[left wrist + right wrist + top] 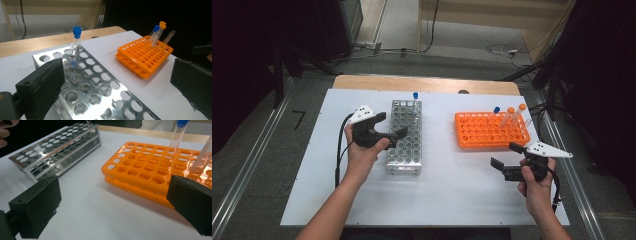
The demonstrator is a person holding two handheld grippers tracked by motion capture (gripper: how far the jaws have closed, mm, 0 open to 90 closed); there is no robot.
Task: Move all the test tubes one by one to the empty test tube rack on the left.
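Note:
A silver metal tube rack stands left of centre on the white board, with one blue-capped tube upright at its far end. To its right sits an orange rack holding a blue-capped tube and two orange-capped tubes at its far right corner. My left gripper hovers open over the metal rack's left side, nothing between its jaws. In the left gripper view the left gripper looks over the metal rack toward its tube. My right gripper stands open and empty just in front of the orange rack.
The white board lies on a wooden table. Cables run across the floor behind it, and metal rails flank both sides. A clear uncapped tube leans at the orange rack's far corner.

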